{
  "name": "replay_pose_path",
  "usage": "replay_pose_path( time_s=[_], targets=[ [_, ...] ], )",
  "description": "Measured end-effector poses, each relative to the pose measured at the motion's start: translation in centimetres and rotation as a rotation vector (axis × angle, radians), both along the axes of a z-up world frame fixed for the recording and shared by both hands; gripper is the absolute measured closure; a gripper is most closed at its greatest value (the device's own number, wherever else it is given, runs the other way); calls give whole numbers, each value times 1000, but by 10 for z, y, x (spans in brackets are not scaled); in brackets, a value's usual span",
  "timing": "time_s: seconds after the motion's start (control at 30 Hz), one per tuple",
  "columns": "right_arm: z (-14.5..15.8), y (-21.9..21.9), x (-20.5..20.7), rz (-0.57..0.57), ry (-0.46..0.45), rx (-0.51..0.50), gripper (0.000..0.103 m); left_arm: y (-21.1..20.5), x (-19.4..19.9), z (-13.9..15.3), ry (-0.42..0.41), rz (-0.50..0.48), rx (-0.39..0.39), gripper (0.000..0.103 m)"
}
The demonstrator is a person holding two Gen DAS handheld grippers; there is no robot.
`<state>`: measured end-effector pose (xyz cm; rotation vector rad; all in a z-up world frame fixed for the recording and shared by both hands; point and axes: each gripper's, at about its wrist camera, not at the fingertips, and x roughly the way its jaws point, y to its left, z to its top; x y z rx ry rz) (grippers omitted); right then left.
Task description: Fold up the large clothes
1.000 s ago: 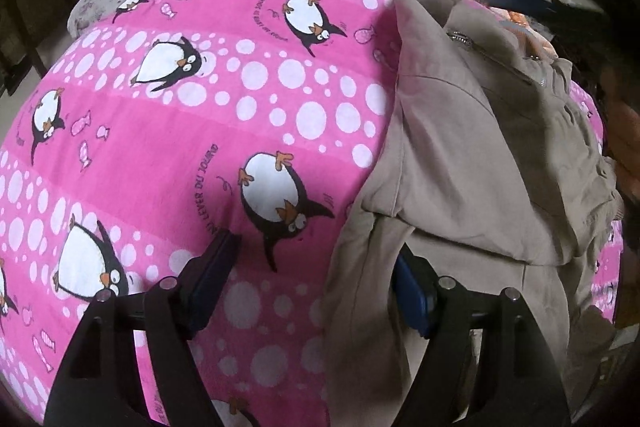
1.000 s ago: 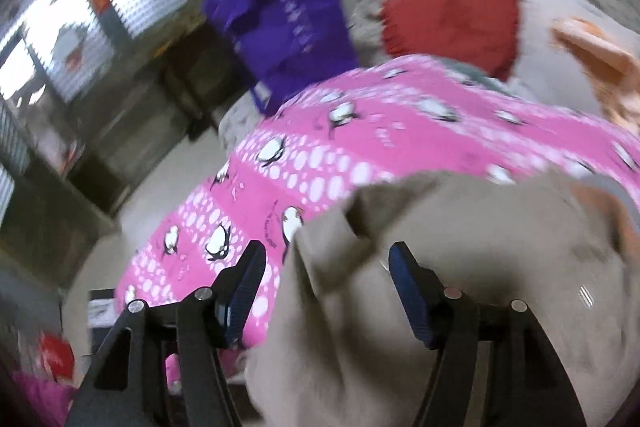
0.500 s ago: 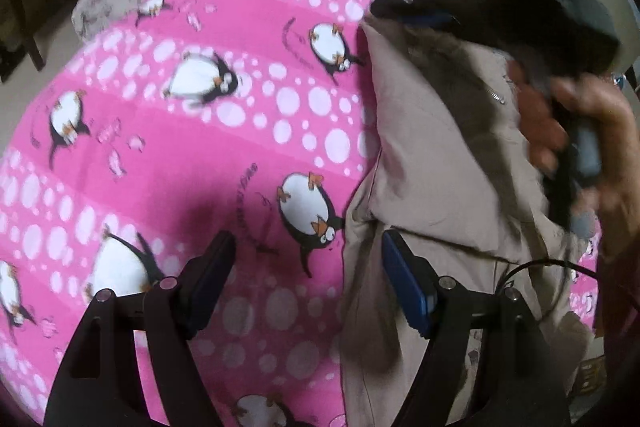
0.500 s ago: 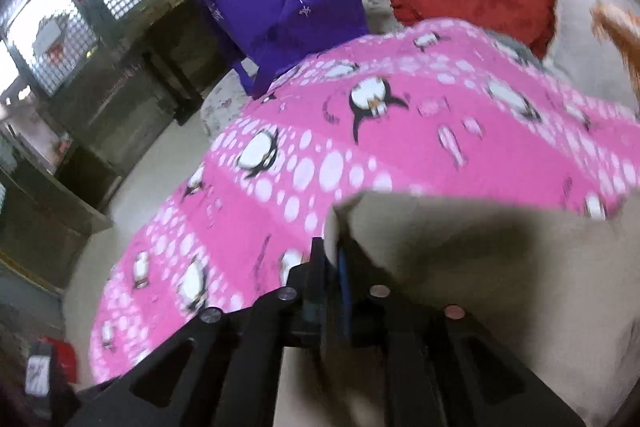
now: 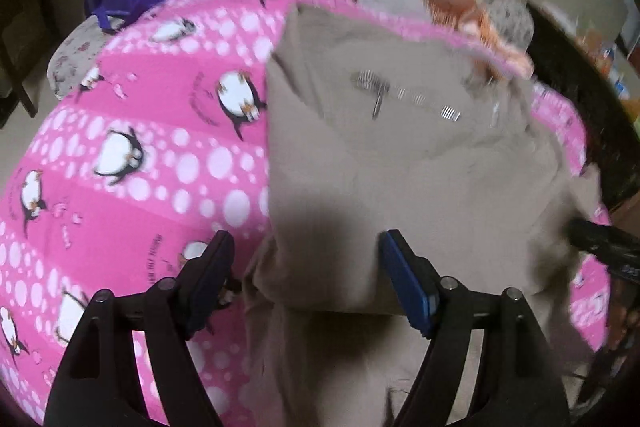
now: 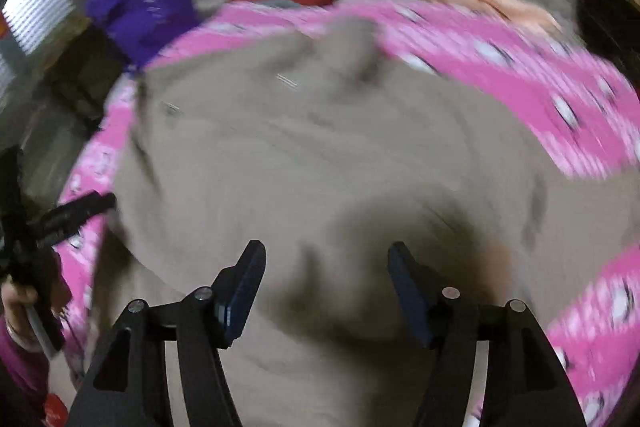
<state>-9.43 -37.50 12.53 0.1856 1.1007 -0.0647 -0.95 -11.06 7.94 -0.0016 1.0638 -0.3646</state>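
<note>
Released, the jacket [image 5: 400, 163] lies flat; both fingers spread, right's just reopened; left view shows zipper [image 5: 404, 95].

My light here is dim and warm indoor light, and both fisheye views bend hard at the rim, fading to black corners. The left wrist view is only mildly smeared — the penguin blanket [image 5: 152, 155] reads fairly crisp while the zipper [image 5: 404, 95] on the beige jacket [image 5: 420, 187] streaks — with a dark shadow on the cloth just ahead of my fingers. The right wrist view is badly motion-blurred throughout, the blanket's dots dragged into lines, a bright window [image 6: 36, 15] glaring at upper left — and a soft shadow pooling on the jacket.
</note>
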Motion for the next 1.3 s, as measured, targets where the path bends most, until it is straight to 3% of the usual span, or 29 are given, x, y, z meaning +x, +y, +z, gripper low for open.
replay_pose_path(
  time_s=[0.07, 0.13, 0.2, 0.27, 0.33, 0.4, 0.53, 0.7, 0.73, 0.77, 0.8, 0.83, 1.0, 1.1, 1.17, 1.2, 1.3],
  targets=[
    [-14, -17, -7, -28, 18, -59, 53, -7, 7, -20, 48, -2, 74, 27],
    [-29, -29, -2, -79, 45, -98, 83, -7, 8, -32, 76, 3, 86, 27],
    [-37, -40, 0, -127, 64, -58, 84, -5, 3, -26, 60, 3, 107, 27],
    [-29, -44, -6, -158, 39, 15, 78, 4, -8, -15, 60, 1, 114, 27],
    [-10, -39, -20, -143, -14, 81, 59, 11, -19, -3, 40, -20, 96, 27],
    [5, -24, -33, -101, -40, 80, 47, 20, -35, 9, 28, -55, 95, 27],
    [24, 10, -59, 3, -66, 49, 37, 39, -64, 15, 32, -83, 51, 21],
    [24, 25, -84, 10, -65, 57, 36, 36, -58, -12, 79, -49, 92, 21],
    [26, 25, -88, 3, -67, 68, 36, 34, -53, -17, 84, -38, 111, 26],
    [29, 24, -92, -2, -70, 72, 36, 34, -49, -22, 93, -22, 127, 59],
    [32, 23, -95, -4, -73, 74, 36, 37, -47, -23, 101, -15, 114, 82],
    [39, 21, -102, -8, -73, 66, 36, 41, -44, -24, 122, -13, 69, 98],
    [71, -2, -132, -33, -72, 19, 31, 69, -41, -9, 79, 12, 49, 100],
    [73, -19, -145, -75, -55, -14, 28, 97, -33, -14, 99, 77, 38, 103],
    [63, -26, -149, -93, -33, -20, 28, 115, -27, -20, 64, 187, 171, 103],
    [52, -28, -150, -105, -9, -12, 28, 124, -25, -21, 73, 208, 156, 103],
    [28, -27, -148, -114, 32, 18, 28, 151, -29, -15, 173, 195, -120, 103]
  ],
)
